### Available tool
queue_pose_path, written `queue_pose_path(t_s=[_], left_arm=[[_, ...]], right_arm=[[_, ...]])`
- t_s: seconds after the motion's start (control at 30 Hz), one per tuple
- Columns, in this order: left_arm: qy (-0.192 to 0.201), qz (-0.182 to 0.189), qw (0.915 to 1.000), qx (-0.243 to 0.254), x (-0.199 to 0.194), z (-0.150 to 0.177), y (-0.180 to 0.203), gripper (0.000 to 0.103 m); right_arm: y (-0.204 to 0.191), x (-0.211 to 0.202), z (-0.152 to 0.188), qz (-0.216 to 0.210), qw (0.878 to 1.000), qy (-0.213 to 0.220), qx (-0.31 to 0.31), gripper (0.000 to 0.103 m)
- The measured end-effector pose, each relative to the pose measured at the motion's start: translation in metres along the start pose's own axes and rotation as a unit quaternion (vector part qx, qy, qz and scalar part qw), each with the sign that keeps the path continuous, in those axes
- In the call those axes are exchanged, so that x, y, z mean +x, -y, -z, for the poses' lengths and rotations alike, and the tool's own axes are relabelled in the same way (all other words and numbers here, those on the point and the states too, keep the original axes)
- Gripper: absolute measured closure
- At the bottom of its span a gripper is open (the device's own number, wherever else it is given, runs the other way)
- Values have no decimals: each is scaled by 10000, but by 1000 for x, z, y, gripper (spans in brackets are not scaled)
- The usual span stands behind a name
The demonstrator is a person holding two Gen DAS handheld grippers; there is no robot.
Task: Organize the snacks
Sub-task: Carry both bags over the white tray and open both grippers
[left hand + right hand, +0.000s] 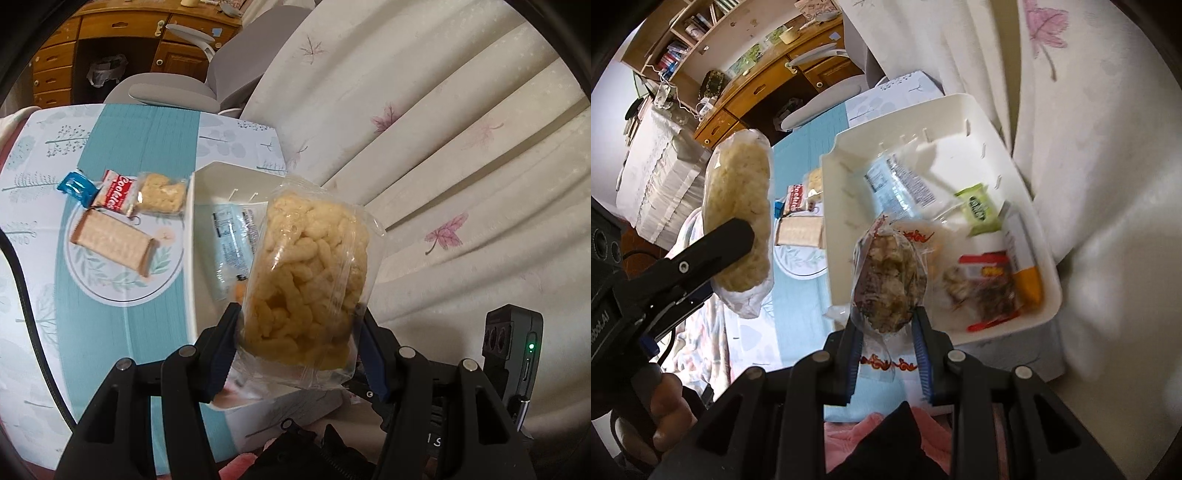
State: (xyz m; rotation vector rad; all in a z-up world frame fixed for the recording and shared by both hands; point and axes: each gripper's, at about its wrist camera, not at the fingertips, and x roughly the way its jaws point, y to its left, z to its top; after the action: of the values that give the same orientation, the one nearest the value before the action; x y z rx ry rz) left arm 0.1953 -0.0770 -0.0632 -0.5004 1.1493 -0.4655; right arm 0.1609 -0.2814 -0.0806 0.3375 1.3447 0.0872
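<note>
My left gripper (297,325) is shut on a clear bag of yellow puffed snacks (310,280) and holds it in the air over the near part of the white bin (194,229). The same bag shows in the right wrist view (738,218). My right gripper (886,314) is shut on a clear packet of brown rice-cake snack (890,284), held above the front left edge of the bin (979,107). The bin holds several packets: a green one (979,208), a red and orange one (993,291), a pale blue one (901,184).
On the teal patterned tablecloth (147,325) left of the bin lie a cracker pack (110,240), a red cookie pack (118,192), a blue packet (75,186) and a small puffed-snack bag (162,194). A white leaf-print curtain (461,147) hangs right of the bin. A grey chair (229,74) stands beyond.
</note>
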Motion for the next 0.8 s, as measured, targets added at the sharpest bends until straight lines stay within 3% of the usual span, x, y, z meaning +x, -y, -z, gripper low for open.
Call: queue_pose_path(t_s=[0.3, 0.37, 0.43, 0.5, 0.57, 0.8], left_arm=[[112, -13, 9996, -252, 38, -5, 18, 44], [153, -50, 9995, -285, 44, -6, 21, 38], [193, -83, 9992, -328, 47, -8, 23, 25], [259, -175, 9988, -365, 49, -9, 26, 24], [246, -329, 9984, -398, 52, -11, 27, 21], [87, -475, 9968, -632, 53, -5, 18, 21]], right_arm=[[36, 0, -28, 13, 9997, -84, -231, 76], [42, 0, -33, 6, 9995, -98, -286, 75], [45, 2, -37, 58, 9991, -169, -373, 74], [47, 5, -39, 33, 9988, -239, -417, 69], [50, 5, -41, 13, 9987, -249, -439, 54], [53, 6, -41, -169, 9988, -250, -381, 52]])
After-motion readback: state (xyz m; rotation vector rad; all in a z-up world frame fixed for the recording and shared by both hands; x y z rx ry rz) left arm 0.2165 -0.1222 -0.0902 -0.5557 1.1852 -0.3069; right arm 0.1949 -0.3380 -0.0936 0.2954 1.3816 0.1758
